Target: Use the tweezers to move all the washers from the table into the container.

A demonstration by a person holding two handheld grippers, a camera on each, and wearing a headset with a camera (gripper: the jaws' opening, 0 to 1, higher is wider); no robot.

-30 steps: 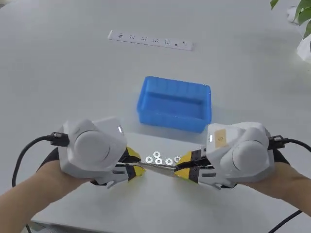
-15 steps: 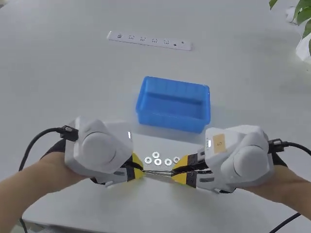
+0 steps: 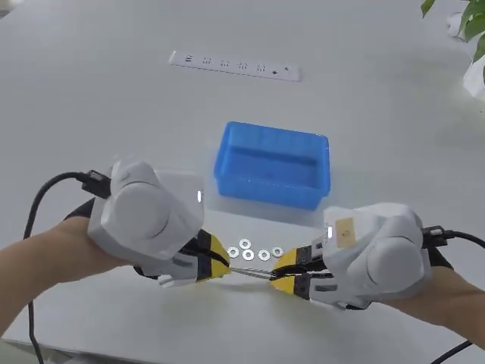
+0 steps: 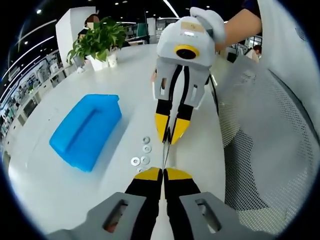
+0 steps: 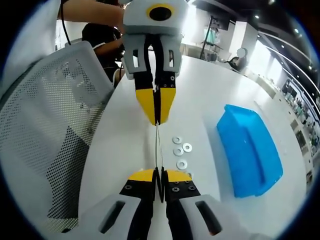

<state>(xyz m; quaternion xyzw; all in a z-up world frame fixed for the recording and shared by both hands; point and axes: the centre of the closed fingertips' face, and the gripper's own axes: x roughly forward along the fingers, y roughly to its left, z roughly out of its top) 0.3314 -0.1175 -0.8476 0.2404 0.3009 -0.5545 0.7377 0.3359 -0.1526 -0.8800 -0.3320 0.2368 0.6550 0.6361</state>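
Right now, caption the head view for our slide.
Left gripper and right gripper clamp the tweezers between them, beside washers and a blue container.

- We find the head view bright and evenly lit; the white counter (image 3: pixel 91 98) carries no hard glare, and focus holds crisp from edge to edge.
- We see only soft, faint shadows beside the blue container (image 3: pixel 273 163) and under the left hand-held gripper (image 3: pixel 225 267) and the right hand-held gripper (image 3: pixel 274 274), so the light falls from above.
- We spot ceiling strip lights (image 4: pixel 170 6) in the left gripper view; the upper right of the right gripper view looks washed out.
- We note strong fisheye bending toward the edges of both gripper views.
- We make out the tweezers (image 5: pixel 158 145) as a thin pale line against the counter.
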